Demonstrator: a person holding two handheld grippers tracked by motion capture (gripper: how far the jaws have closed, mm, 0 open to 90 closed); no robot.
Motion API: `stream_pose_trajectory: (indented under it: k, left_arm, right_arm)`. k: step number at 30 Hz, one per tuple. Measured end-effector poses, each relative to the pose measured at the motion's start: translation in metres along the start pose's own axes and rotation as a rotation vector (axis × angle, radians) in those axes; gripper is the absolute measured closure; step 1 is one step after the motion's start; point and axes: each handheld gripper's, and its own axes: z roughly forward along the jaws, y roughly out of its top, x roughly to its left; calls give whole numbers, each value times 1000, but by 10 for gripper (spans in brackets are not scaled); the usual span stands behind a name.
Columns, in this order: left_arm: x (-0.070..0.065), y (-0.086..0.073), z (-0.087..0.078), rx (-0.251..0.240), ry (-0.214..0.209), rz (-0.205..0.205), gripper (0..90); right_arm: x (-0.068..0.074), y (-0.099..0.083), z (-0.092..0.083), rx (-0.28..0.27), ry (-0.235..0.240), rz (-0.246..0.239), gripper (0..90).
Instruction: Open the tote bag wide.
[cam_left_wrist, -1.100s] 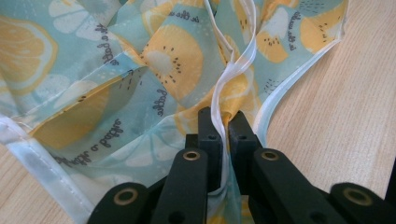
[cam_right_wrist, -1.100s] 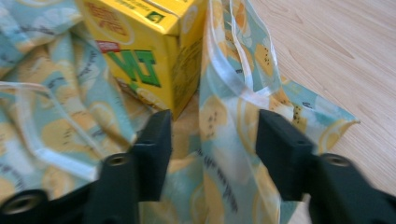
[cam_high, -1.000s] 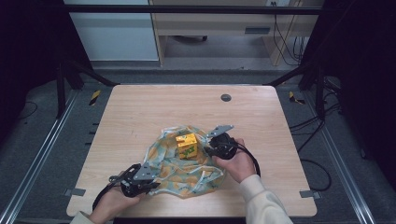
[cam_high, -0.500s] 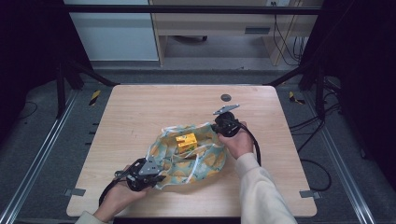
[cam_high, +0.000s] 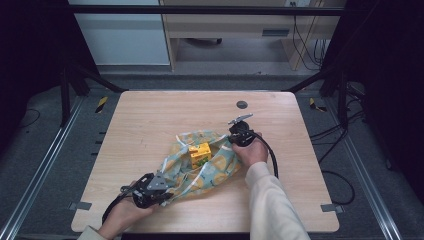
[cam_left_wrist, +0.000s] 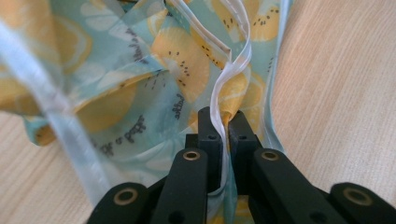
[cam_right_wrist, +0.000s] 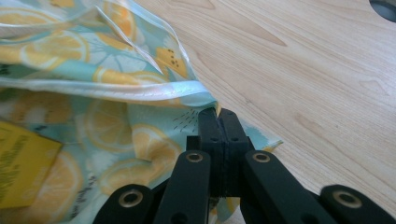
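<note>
Pale wood grain runs across the table (cam_high: 150, 125), which stands among dark frame rails with a small round grommet (cam_high: 242, 104) near its far edge. On it lies a lemon-print cloth (cam_high: 205, 167), teal and yellow with a shiny white hem, and a small yellow box (cam_high: 199, 154) sits on the fabric between the two grippers. The left gripper (cam_high: 167, 187) has its jaws pressed together on the cloth's near corner; in the left gripper view the white hem (cam_left_wrist: 229, 88) rises straight out from between the jaw tips, while the bulk of the fabric billows ahead of the jaws and to their left. The right gripper (cam_high: 231, 138) likewise pinches the opposite edge: in the right gripper view the jaws meet with no gap on a fold of hem (cam_right_wrist: 140, 91), with bare wood ahead and to the right of the tips and the box (cam_right_wrist: 21, 163) down to their left. Holding two opposite corners this way looks meant to tension the cloth diagonally, probably to draw it up and wrap it around the box. The left hand (cam_high: 125, 212) lies low near the table's front edge, its gripper pointing toward the box; the right hand (cam_high: 250, 150) reaches farther forward on an extended sleeve (cam_high: 272, 200), its gripper angled back toward the cloth.
</note>
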Motion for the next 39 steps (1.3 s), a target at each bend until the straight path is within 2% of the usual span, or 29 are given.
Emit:
stream_pose_trajectory:
  k: [12, 15, 18, 21, 25, 28, 30, 35, 39]
  left_arm:
    - [-2, -1, 1, 6, -4, 4, 862]
    - [-2, -1, 1, 4, 2, 6, 854]
    - [-3, -2, 0, -14, 27, 3, 826]
    - [-3, -1, -1, -34, 42, -7, 771]
    - [-4, 0, -6, -82, 84, -13, 670]
    - [-4, 0, -9, -96, 106, -25, 582]
    - [-4, 0, -12, -106, 121, -24, 530]
    - [-2, 1, -22, -168, 150, -58, 349]
    - [-2, 1, -24, -179, 167, -66, 248]
  right_arm:
    - [-8, -7, 4, -13, -1, 32, 875]
    - [-7, -7, 4, -12, -2, 34, 832]
    - [-6, -6, -1, -31, -14, 32, 764]
    - [-5, -5, -8, -48, -34, 28, 667]
    - [-1, 1, -22, -91, -69, 21, 527]
    - [0, 3, -31, -108, -81, 15, 459]
    - [1, 3, -38, -116, -81, 2, 439]
    - [5, 3, -57, -146, -68, 1, 327]
    - [11, 0, -75, -163, -58, -15, 240]
